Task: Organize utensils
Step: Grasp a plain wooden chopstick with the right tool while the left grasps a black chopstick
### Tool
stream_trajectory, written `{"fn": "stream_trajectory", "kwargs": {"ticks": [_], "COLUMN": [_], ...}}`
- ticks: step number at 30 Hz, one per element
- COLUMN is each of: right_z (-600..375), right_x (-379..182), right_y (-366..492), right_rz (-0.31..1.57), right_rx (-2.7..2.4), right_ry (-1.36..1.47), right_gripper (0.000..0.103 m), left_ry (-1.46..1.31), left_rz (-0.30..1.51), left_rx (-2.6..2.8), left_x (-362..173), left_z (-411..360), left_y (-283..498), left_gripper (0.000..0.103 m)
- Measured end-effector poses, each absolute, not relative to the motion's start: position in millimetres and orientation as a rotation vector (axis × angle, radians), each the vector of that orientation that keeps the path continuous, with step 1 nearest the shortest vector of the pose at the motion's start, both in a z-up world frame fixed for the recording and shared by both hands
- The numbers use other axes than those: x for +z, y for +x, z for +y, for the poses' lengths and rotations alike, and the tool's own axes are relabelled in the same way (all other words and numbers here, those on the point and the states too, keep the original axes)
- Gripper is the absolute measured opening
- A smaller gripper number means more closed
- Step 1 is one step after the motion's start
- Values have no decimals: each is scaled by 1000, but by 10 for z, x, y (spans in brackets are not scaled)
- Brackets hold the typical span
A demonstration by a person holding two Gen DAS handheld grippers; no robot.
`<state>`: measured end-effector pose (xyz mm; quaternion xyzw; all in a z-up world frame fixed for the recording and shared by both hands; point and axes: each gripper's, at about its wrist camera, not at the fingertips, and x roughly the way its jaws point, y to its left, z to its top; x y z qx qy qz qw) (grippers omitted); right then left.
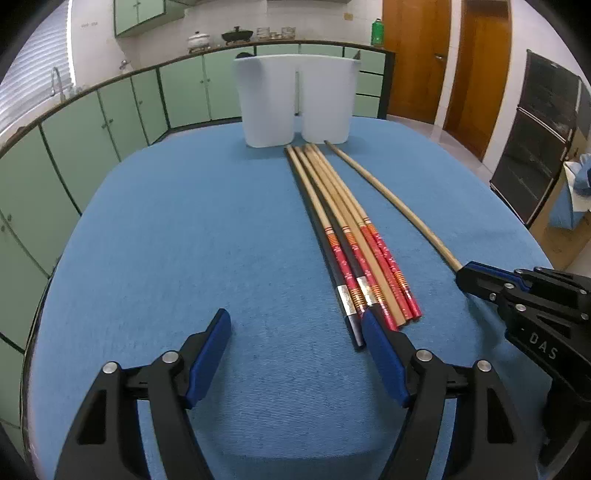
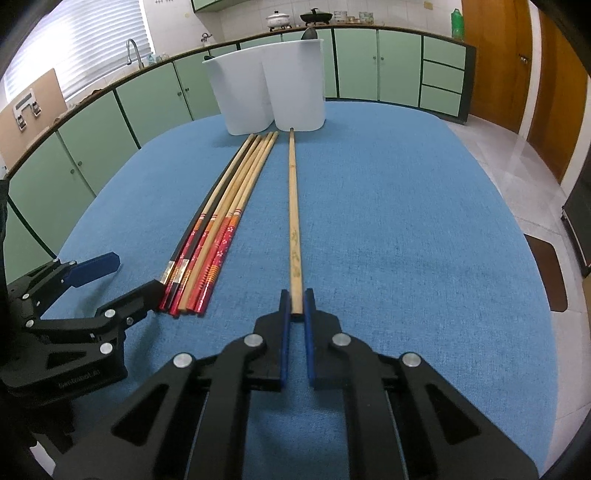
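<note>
A plain wooden chopstick lies alone on the blue tablecloth, pointing at a white two-compartment holder. My right gripper is shut on its near end; it also shows in the left wrist view at the chopstick. A bundle of several chopsticks with red and black patterned ends lies left of it. My left gripper is open and empty, its right finger by the bundle's near ends. The holder stands at the table's far edge.
Green kitchen cabinets with a counter curve behind the table. Pots and a green bottle stand on the counter. Wooden doors are at the right. The tablecloth is bare left of the bundle.
</note>
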<state>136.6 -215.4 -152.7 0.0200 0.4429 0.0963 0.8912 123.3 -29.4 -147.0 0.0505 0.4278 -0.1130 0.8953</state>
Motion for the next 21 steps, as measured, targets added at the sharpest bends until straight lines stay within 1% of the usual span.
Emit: {"fn": "stream_trajectory", "kwargs": {"ticks": [3, 21], "right_z": [-2154, -2173], "right_x": [-1527, -1526], "right_y": [1365, 1352], "right_rz": [919, 921], "right_rx": [200, 206], "right_ry": [42, 58], "right_gripper": [6, 7], "left_ry": [93, 84], "left_rz": [890, 896], "left_rx": [-213, -164], "left_x": [-1473, -1477], "left_z": [-251, -134], "left_y": [1260, 1205], "left_gripper": [74, 74]}}
